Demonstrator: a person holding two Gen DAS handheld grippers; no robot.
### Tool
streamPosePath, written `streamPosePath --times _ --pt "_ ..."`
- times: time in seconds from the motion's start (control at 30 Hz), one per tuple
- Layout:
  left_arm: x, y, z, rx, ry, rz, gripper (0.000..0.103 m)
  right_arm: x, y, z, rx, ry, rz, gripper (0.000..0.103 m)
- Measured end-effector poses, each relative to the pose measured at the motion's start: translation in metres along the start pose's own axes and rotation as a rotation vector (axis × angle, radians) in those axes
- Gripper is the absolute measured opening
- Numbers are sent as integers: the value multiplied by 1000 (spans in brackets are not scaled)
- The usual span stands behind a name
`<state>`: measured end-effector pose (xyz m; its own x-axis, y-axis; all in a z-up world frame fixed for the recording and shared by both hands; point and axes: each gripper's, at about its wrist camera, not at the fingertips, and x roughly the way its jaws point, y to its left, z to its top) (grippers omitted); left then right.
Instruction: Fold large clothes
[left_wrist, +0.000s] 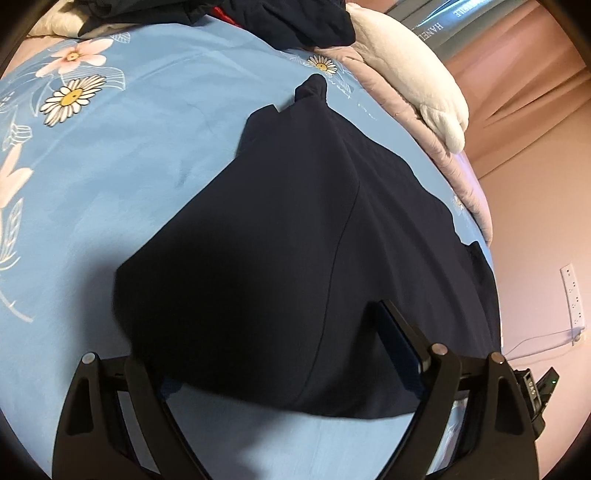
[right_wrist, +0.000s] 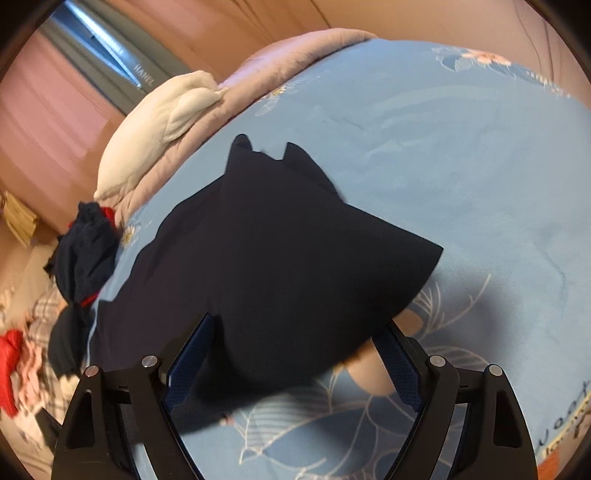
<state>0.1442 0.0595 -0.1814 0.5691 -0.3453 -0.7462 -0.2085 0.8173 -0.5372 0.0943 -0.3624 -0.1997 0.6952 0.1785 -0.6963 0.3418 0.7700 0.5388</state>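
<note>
A dark navy garment (left_wrist: 295, 236) lies partly folded on the blue flowered bedsheet (left_wrist: 147, 166). In the left wrist view my left gripper (left_wrist: 273, 354) is open, its fingers (left_wrist: 399, 339) spread wide, with the garment's near edge lying between them. In the right wrist view the same garment (right_wrist: 280, 251) fills the middle. My right gripper (right_wrist: 295, 354) is open too, its fingers (right_wrist: 395, 354) wide apart on either side of the garment's near corner. I cannot tell if the pads touch the cloth.
A white pillow (left_wrist: 413, 74) lies on a pink quilt (left_wrist: 461, 173) at the bed's edge. A heap of dark and red clothes (left_wrist: 295, 18) lies at the far end of the bed, also in the right wrist view (right_wrist: 85, 251). A wall socket (left_wrist: 572, 295) is at right.
</note>
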Motion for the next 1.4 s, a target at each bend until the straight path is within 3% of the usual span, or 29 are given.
streamPosePath --times 0.17,0.23,0.3,0.4,0.5,0.53,0.63,0.8,1.0,1.23,1.4 --pt "7 -3 6 3 3 16 77 14 -5 1 36 25 -8 86" --pt "10 -2 9 -10 14 12 67 17 -8 1 55 23 10 86" --pt "12 3 13 -33 26 12 49 19 -9 2 66 15 29 86" --pt "9 6 16 -64 21 -11 22 19 -5 4 46 3 13 71" --pt "-5 3 12 -75 -17 -42 16 12 -2 5 36 -10 31 44" --pt "-9 2 11 -72 -30 -46 16 6 0 5 25 -17 53 31" --pt "-25 -11 5 -24 -57 -43 14 -8 10 4 -38 -49 44 24" --pt "-60 -20 -12 13 -59 -76 13 -54 23 -2 -122 -131 45 22" --pt "-95 -15 -44 75 -34 -67 14 -103 17 -21 -181 -156 39 22" --pt "-98 -11 -75 124 23 7 16 -115 6 -41 -173 -127 16 22" --pt "-92 -6 -72 134 91 86 31 -101 8 -41 -179 -104 -21 22"
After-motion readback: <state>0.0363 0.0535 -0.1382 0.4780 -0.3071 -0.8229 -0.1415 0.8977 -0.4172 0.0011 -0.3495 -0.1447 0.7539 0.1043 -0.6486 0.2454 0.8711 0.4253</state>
